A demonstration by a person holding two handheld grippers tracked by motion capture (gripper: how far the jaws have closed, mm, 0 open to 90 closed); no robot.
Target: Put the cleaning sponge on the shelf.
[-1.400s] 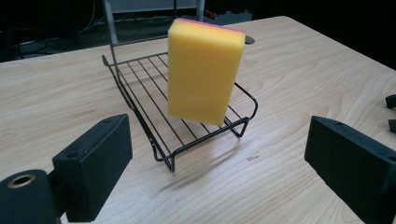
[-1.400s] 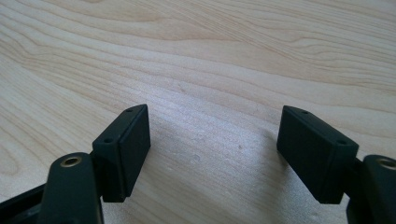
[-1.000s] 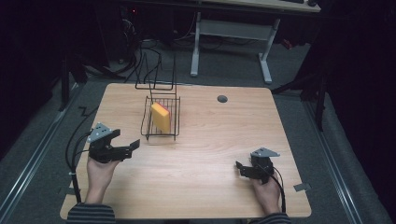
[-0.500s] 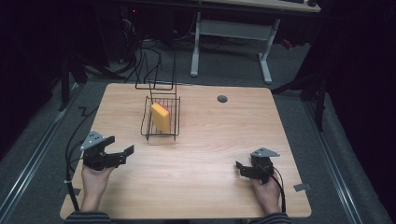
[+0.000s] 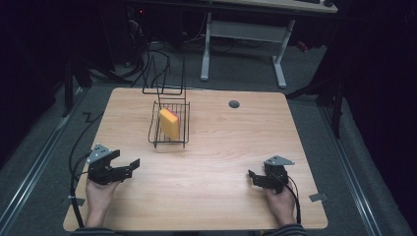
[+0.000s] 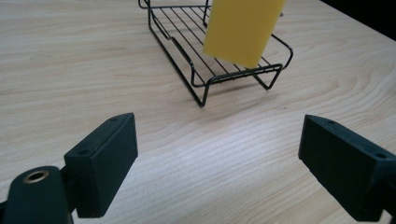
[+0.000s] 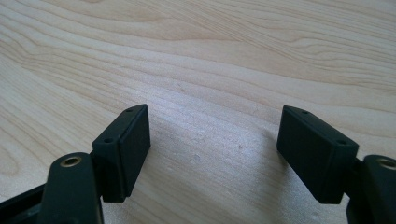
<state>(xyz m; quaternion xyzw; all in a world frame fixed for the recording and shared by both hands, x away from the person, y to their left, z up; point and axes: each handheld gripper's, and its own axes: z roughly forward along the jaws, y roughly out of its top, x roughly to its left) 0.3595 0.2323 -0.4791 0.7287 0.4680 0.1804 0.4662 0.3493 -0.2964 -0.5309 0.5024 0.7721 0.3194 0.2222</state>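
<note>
A yellow block with a red back (image 5: 169, 122) stands upright in a black wire rack (image 5: 156, 133) at the table's middle left. In the left gripper view the yellow block (image 6: 243, 30) leans in the rack (image 6: 201, 77) ahead of the jaws. My left gripper (image 5: 129, 167) sits low at the table's front left, pointing right; its jaws have just been closing a little but stand apart with only bare wood between them (image 6: 217, 163). My right gripper (image 5: 253, 177) rests at the front right, pointing left, open over bare wood (image 7: 212, 149).
The wooden table (image 5: 221, 147) has a round grey cable hole (image 5: 234, 103) near its far edge. A taller wire frame (image 5: 164, 73) stands behind the rack. Cables trail off the left edge, and a white desk frame (image 5: 246, 39) stands on the floor beyond.
My left gripper has moved down and back toward the front left corner, away from the rack. The right gripper has stayed still.
</note>
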